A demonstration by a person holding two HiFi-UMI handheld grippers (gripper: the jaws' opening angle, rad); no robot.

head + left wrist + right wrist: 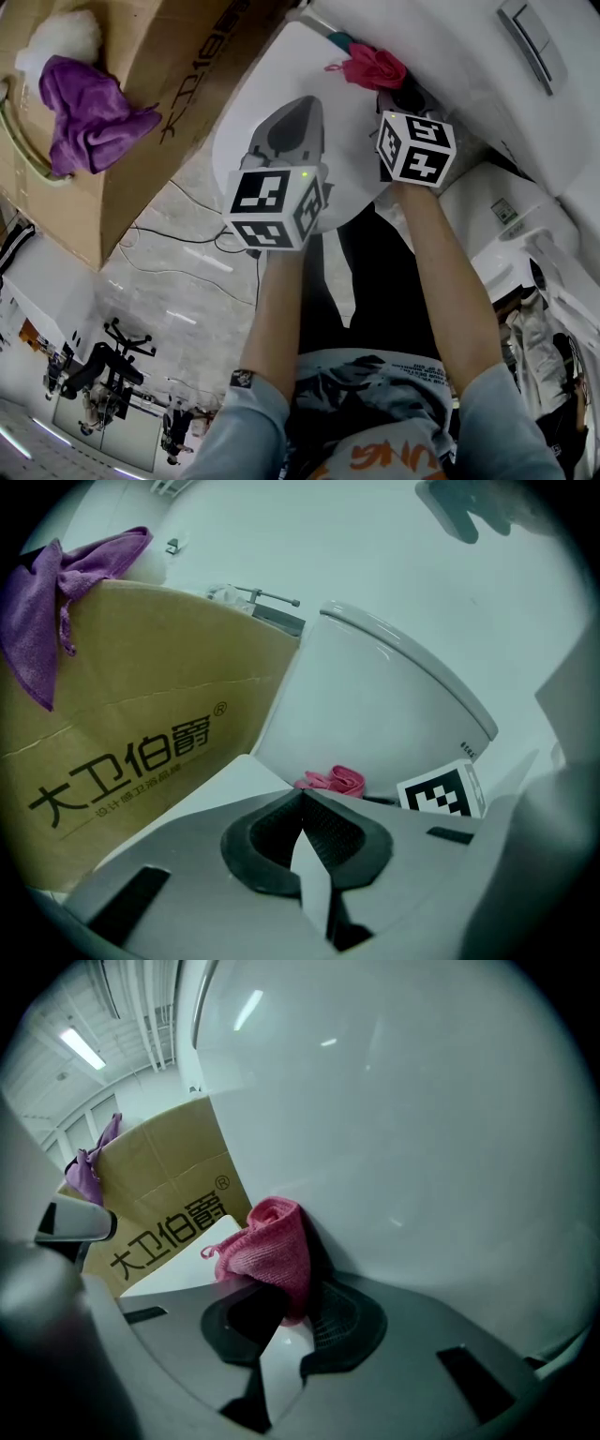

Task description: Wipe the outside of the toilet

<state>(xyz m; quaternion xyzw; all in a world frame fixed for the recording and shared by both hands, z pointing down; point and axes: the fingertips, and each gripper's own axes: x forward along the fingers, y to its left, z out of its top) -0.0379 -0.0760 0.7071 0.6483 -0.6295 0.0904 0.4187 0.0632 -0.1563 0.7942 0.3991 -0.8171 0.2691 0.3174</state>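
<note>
- While your right gripper (291,1302) pinches the pink cloth (267,1246) between its jaws, the grip takes only the lower fold; the rest stands bunched above the jaw tips against the white wall of the toilet (422,1147).
- Your left gripper (302,794) has its jaws pressed together on nothing, and in the head view it hangs over the closed toilet lid (281,56), left of centre.
- In the head view the cloth sits at the top of the frame, where the lid meets the rear body of the toilet, so the wiping is at the back of the fixture and most of the outside looks not yet covered.
- Likely slip: a hard drag along the porcelain could pull the fold out of the jaws, because so little cloth is clamped.
- Likely scrape: if you tilt the right gripper toward the wall, the bare jaw tips could meet the porcelain instead of the cloth, since the wad sits above and to the left of them.
- Likely poor wipe: a bunched wad touches only a narrow strip, so patches may be missed.
- Likely bump: the idle left gripper hangs near the lid and could knock it as you shift your stance.
- At the upper left, a purple cloth (84,108) draped over the cardboard box (178,84) lies well apart from the work.
</note>
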